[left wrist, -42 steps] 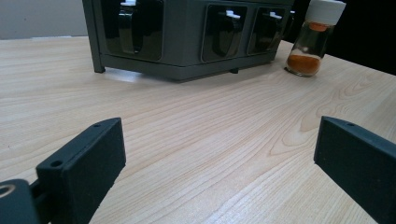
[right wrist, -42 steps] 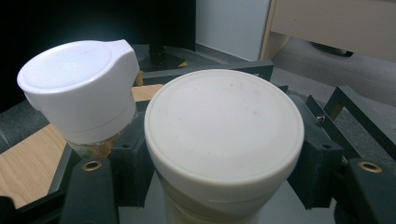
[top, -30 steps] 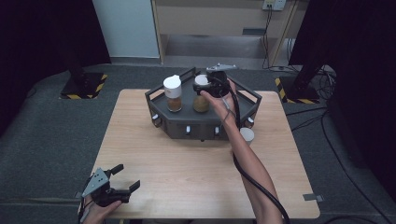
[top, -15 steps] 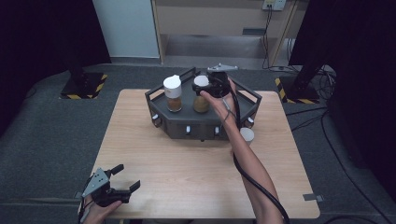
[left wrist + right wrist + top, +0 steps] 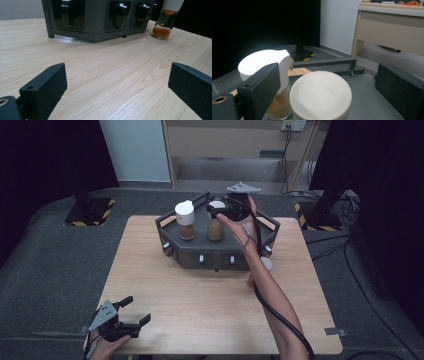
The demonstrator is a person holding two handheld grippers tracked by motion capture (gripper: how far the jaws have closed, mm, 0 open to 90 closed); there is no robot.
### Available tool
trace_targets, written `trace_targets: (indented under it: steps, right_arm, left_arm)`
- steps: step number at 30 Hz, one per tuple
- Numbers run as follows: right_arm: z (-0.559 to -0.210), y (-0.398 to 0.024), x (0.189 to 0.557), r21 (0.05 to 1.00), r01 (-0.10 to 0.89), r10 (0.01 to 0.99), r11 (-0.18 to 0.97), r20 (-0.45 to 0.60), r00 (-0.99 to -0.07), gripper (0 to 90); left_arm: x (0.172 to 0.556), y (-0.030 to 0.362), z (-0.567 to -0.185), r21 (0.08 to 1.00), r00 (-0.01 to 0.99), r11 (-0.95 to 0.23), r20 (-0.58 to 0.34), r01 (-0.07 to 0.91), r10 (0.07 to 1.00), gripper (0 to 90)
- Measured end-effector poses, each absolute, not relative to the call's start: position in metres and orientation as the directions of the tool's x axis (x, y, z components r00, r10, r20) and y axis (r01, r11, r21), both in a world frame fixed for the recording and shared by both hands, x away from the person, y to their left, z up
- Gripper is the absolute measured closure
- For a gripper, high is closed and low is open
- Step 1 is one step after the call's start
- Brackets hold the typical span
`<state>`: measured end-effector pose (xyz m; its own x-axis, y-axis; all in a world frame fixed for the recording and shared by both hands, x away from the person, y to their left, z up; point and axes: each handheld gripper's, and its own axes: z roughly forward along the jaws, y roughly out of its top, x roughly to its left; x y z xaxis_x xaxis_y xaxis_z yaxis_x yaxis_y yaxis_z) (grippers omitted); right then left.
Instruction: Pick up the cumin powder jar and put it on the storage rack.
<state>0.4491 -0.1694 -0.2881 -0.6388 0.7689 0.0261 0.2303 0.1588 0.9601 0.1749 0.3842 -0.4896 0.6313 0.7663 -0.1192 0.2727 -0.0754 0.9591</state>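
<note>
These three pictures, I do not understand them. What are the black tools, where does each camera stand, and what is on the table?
No robot is here: a person holds a two-jaw tool in each hand. The high view looks down from above the person. The left tool rests at the near edge of the wooden table, jaws open and empty. The right tool reaches over a dark rack on which two spice jars stand. Its jaws have just been opening and now stand apart on either side of the nearer jar, not pressing it. The other jar stands beside it. The other two pictures come from a camera on each tool. The left gripper view also shows an orange spice jar on the table beside the rack.
</note>
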Motion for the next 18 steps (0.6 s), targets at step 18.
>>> trace_targets:
  steps: [18]
  right_arm:
    - [-0.266, -0.199, 0.434, 0.966, 0.148, 0.728, 0.214, -0.057, -0.683, 5.9]
  left_arm:
    - [0.175, 0.383, -0.488, 0.957, 0.634, -0.087, -0.114, 0.277, 0.765, 0.8]
